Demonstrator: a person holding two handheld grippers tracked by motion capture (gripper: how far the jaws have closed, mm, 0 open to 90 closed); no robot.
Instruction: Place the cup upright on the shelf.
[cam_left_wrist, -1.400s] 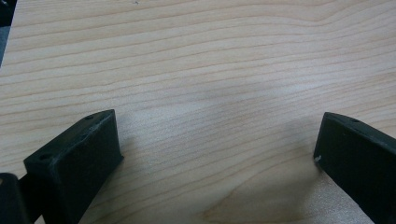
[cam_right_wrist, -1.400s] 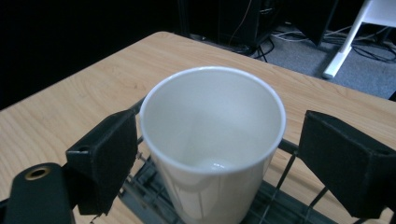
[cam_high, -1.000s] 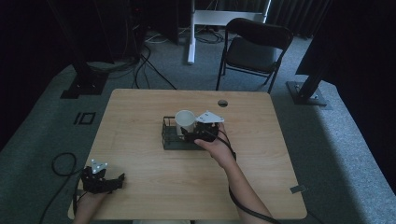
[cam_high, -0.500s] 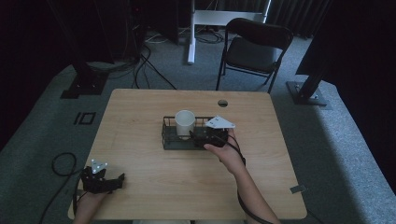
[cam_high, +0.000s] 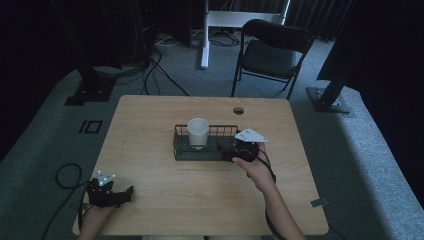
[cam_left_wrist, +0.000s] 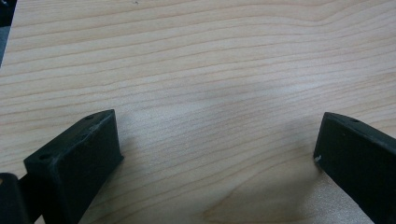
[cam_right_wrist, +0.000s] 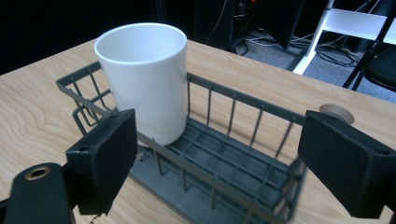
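A white cup (cam_high: 198, 132) stands upright at the left end of a dark wire basket (cam_high: 220, 156) in the middle of the wooden table. In the right gripper view the cup (cam_right_wrist: 144, 79) sits inside the basket (cam_right_wrist: 233, 161), just beyond the left jaw. My right gripper (cam_high: 228, 150) is at the basket's right end, and it (cam_right_wrist: 224, 156) is open with nothing between its jaws. Near the table's front left corner, my left gripper (cam_high: 125, 194) rests low. It (cam_left_wrist: 217, 149) is open over bare wood.
The table (cam_high: 150, 125) has a round cable hole (cam_high: 238, 110) behind the basket. A black folding chair (cam_high: 272, 50) stands beyond the far edge. A cable (cam_high: 65, 175) loops on the floor at the left.
My right gripper has drawn back to the right, away from the cup, to the basket's right end. The cup stays in the basket. The left gripper has not moved.
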